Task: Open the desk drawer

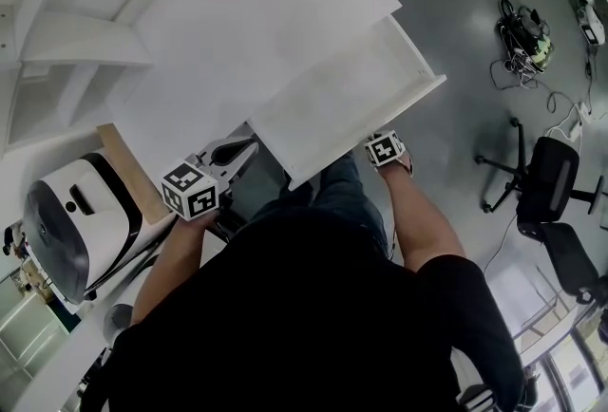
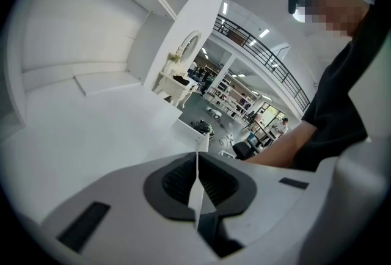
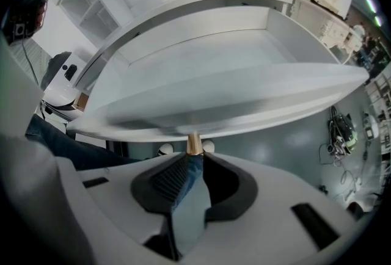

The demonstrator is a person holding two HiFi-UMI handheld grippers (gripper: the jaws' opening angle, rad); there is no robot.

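The white desk drawer [image 1: 353, 95] stands pulled out from under the desk top [image 1: 247, 30], and its inside looks empty. In the right gripper view the drawer front [image 3: 244, 96] spans the picture above the jaws. A small gold knob [image 3: 194, 143] hangs from its lower edge. My right gripper [image 3: 194, 149] is pinched on that knob, pointing steeply down at the drawer's front edge [image 1: 378, 144]. My left gripper [image 1: 245, 148] rests shut by the desk's front edge, left of the drawer, with nothing between its fingertips [image 2: 197, 157].
A white and black rounded appliance [image 1: 74, 222] sits at the left beside a wooden board [image 1: 131, 175]. On the grey floor to the right are a black office chair [image 1: 551, 184] and a tangle of cables [image 1: 524, 32]. My legs in jeans [image 1: 334, 184] are under the drawer.
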